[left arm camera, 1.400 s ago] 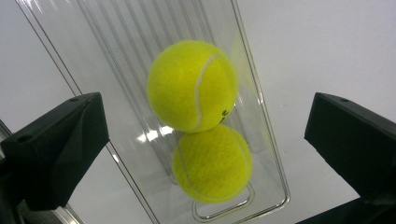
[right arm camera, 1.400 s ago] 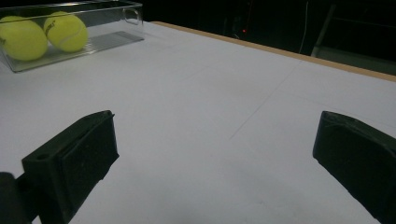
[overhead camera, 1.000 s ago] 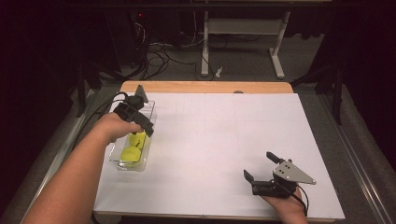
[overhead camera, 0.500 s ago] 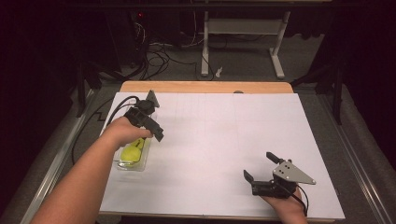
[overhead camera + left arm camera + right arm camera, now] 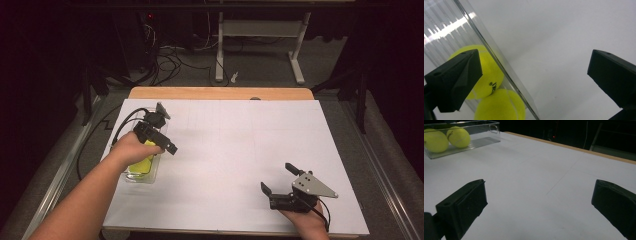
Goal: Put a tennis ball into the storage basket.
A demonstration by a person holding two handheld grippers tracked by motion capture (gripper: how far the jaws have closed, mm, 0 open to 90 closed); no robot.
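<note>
Left gripper (image 5: 167,146), jaws wide and empty, is hovering at left of frame over the clear bin (image 5: 131,176) holding two tennis balls (image 5: 496,105). Right gripper (image 5: 278,179), likewise wide, is idling lower right. Judgement: placement likely complete; next move is clearing the bin.

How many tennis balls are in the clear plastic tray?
2. One tennis ball lies at the tray's near end, and the other ball touches it, nearer the middle of the clear tray. The high view hides part of the tray behind the left hand.
</note>
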